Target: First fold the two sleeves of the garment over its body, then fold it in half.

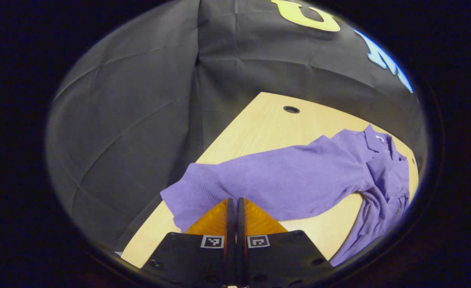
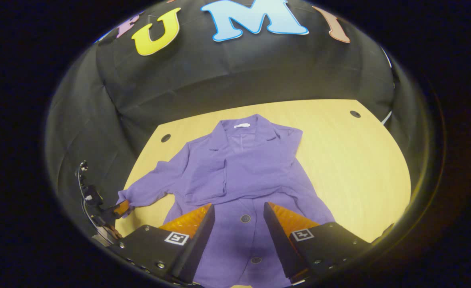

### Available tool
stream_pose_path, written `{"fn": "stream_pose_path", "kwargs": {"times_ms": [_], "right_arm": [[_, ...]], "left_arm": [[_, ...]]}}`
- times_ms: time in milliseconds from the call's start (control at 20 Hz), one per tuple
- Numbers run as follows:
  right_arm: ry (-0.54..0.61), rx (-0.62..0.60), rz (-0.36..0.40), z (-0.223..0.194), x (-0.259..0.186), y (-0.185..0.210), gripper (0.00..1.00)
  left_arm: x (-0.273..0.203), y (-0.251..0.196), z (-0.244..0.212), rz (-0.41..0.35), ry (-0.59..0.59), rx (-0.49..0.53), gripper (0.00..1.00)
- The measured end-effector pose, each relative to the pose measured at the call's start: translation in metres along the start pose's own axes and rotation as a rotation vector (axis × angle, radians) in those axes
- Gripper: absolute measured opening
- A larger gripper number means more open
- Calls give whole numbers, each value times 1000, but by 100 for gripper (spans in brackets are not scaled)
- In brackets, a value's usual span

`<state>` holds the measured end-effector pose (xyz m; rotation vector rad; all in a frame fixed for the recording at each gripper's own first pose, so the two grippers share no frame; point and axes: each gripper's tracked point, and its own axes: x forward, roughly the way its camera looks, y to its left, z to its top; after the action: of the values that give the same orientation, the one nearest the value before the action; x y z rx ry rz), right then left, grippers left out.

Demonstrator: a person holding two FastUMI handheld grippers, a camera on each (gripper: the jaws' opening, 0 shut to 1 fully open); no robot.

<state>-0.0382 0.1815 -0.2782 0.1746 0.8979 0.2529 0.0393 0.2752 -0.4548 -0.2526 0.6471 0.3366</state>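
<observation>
my left gripper [image 1: 235,208] closed, pinching purple cardigan [image 2: 239,172] left sleeve cuff [image 1: 187,196] | right gripper [image 2: 238,218] open over hem | soft, limp knit, grab edges

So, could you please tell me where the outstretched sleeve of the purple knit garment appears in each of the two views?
Left gripper view: the outstretched sleeve crosses the centre, its cuff at the shut left gripper.
Right gripper view: the sleeve lies at the left, its cuff by the left gripper at the table's edge.
Shared landmark: the garment's collar.
</observation>
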Motion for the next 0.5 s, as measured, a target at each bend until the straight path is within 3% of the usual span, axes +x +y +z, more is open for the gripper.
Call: {"fn": "stream_pose_path", "kwargs": {"times_ms": [500], "right_arm": [[-25, 74, -22, -4, -10, -34, 78]], "left_arm": [[-12, -103, 69, -140, -109, 73, 7]]}}
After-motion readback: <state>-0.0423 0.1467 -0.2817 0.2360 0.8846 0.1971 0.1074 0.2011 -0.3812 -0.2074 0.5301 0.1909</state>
